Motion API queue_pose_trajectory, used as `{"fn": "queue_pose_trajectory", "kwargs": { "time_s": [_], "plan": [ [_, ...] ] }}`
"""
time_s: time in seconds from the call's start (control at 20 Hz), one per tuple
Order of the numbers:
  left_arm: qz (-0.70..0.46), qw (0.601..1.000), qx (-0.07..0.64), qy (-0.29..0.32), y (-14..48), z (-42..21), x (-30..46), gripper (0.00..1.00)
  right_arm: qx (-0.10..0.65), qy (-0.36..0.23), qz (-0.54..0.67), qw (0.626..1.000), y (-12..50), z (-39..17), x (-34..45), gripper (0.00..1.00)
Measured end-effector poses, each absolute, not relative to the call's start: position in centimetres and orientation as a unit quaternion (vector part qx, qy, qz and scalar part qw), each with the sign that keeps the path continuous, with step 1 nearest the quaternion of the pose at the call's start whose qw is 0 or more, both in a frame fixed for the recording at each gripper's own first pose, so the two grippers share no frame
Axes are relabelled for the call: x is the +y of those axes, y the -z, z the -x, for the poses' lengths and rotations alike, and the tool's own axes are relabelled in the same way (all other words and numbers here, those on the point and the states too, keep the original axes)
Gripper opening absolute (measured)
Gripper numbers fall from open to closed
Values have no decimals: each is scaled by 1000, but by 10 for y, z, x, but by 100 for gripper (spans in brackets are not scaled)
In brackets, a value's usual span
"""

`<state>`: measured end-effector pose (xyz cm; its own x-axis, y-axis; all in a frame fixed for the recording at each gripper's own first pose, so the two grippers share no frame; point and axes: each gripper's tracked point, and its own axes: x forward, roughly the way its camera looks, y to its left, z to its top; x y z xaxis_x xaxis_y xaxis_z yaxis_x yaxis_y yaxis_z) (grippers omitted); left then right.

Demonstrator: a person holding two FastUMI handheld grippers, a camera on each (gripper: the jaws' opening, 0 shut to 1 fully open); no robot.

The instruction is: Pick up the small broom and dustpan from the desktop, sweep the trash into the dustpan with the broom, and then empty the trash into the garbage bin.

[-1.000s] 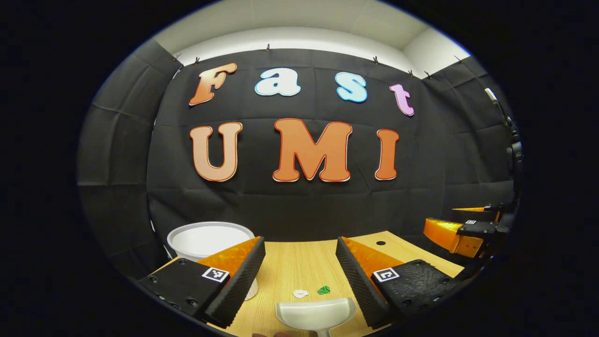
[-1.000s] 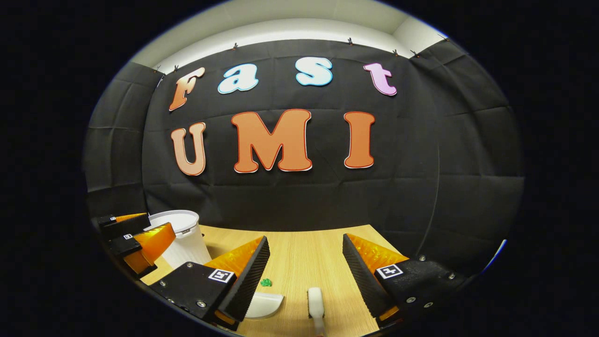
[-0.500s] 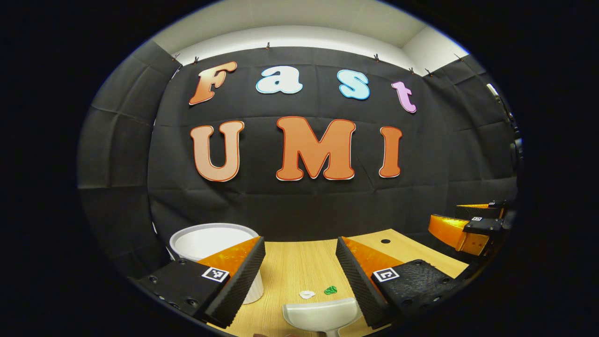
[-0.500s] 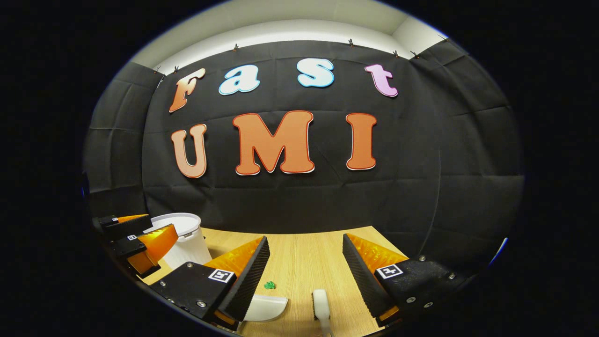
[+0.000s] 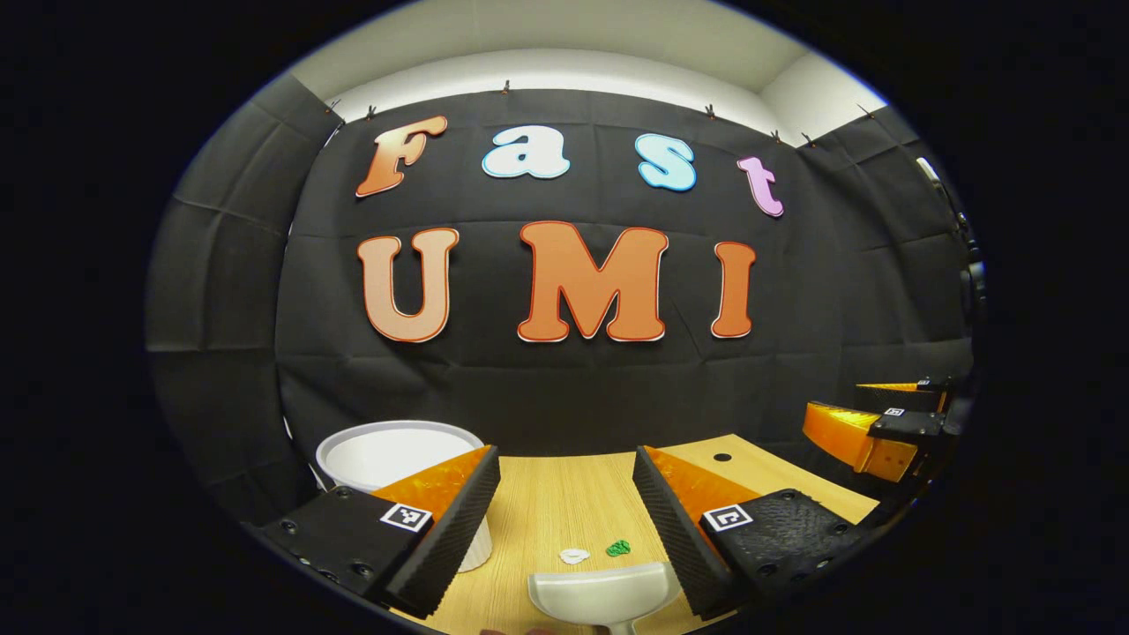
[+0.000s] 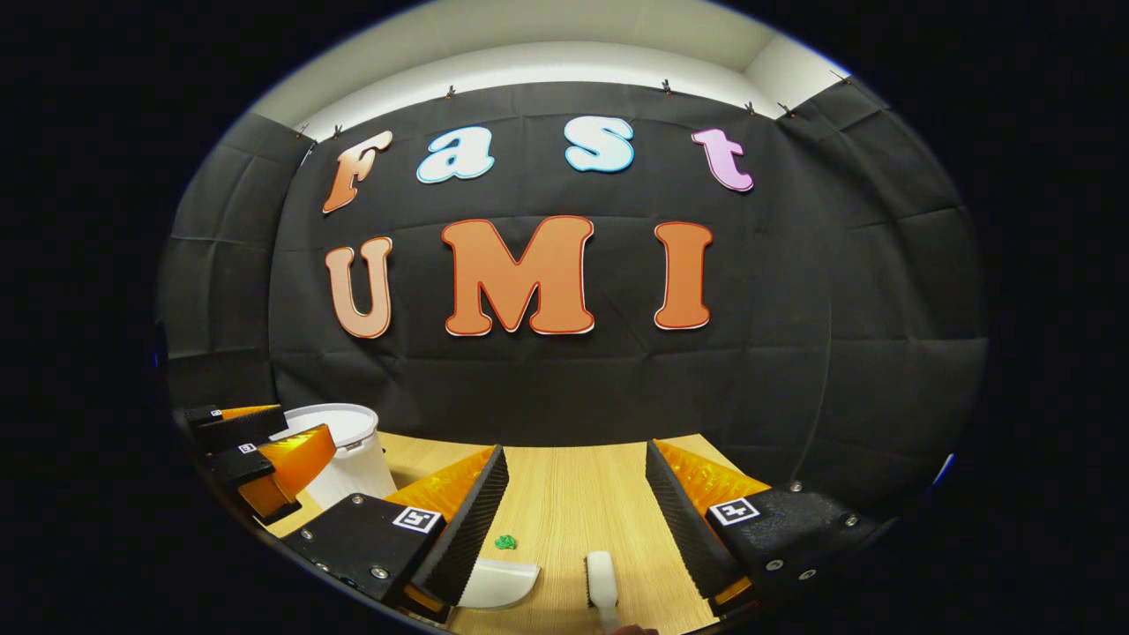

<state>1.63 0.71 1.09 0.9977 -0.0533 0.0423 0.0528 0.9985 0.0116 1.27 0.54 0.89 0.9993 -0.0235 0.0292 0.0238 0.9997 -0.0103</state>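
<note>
Desk (image 5: 564,494) under my claws is light wood with fine straight grain, one small dark hole (image 5: 722,458) far right. Bin (image 5: 388,450) at far left is plain white, ribbed lower wall. Dustpan (image 5: 604,593) near me is off-white, no pattern. Two scraps just beyond it: one white (image 5: 573,556), one bright green (image 5: 618,548). In my right gripper view the broom (image 6: 601,578) has a white head with dark bristles along its left edge. Wall cloth is black, ceiling strip pale cream.

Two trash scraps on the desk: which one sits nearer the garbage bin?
The white scrap. It lies on the garbage bin side of the green scrap, both just beyond the dustpan.
</note>
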Motion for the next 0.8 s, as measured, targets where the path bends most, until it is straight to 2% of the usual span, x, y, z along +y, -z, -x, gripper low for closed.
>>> {"fn": "queue_pose_trajectory", "kwargs": {
  "time_s": [0.05, 0.15, 0.8],
  "plan": [
    [-4, 999, -21, 29, -11, -15, 5, 98, -14, 13, 4, 1000, -9, -12, 5, 94],
    [-11, 999, -18, 29, -7, -16, 4, 95, -14, 17, 2, 1000, -8, -11, 0, 94],
    [-14, 999, 15, 33, 19, -13, -10, 96, 0, 14, 2, 1000, 1, -4, -10, 94]
  ]
}}
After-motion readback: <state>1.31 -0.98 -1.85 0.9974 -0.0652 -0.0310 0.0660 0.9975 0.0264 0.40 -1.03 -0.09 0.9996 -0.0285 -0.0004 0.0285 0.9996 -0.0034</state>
